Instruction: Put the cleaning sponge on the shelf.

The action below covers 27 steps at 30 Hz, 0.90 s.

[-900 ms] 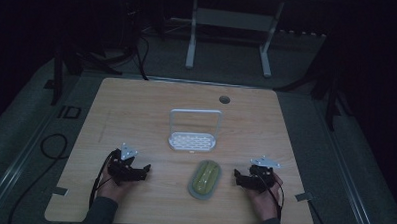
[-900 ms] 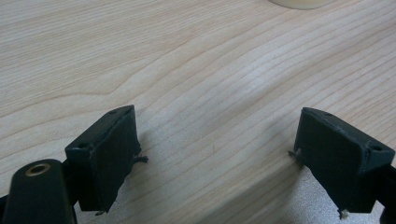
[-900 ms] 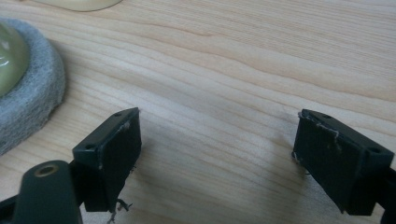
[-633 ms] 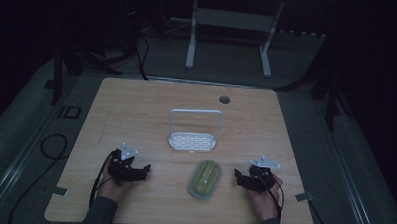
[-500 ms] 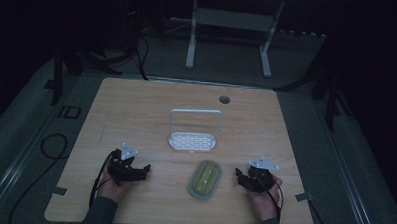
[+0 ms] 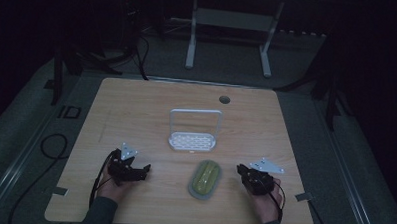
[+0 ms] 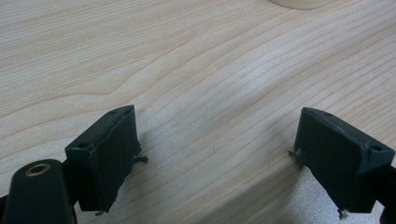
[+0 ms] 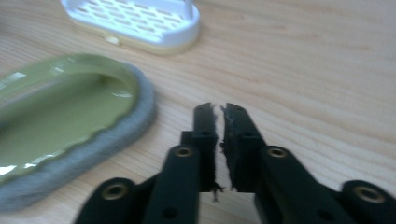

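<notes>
Since the earlier frame the right gripper (image 6: 240, 169) has edged toward the green dish (image 6: 206, 177), jaws pressed together (nothing between them). Left gripper (image 6: 145, 168) rests spread wide on the surface (image 6: 136, 110), empty.

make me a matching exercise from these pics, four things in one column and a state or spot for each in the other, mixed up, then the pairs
Things
1. left gripper
2. right gripper
3. green dish
4. white rack

States or spots
A. jaws closed together, nothing between them
B. near the table's middle, with an upright handle
C. jaws wide apart over bare wood
D. on the table between the two grippers, grey rim

Pairs: 1-C, 2-A, 3-D, 4-B
</notes>
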Each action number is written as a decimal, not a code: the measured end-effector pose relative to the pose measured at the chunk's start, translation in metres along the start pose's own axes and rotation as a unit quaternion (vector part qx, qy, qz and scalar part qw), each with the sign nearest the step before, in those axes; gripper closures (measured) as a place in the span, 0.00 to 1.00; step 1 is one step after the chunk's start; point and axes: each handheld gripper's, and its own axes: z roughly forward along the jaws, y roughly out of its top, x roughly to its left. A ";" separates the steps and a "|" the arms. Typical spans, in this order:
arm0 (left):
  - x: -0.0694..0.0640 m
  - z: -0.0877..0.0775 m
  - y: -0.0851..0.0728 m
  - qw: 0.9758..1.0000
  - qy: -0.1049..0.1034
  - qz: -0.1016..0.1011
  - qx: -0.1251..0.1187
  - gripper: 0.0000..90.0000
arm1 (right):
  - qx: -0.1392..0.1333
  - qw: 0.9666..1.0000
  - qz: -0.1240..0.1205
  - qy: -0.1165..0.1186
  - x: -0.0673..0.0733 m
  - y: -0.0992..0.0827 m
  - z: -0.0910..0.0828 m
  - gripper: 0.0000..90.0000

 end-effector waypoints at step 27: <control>0.000 0.000 0.000 1.000 0.000 0.000 0.000 0.15 | -0.030 0.995 -0.046 0.083 0.056 0.032 -0.016 1.00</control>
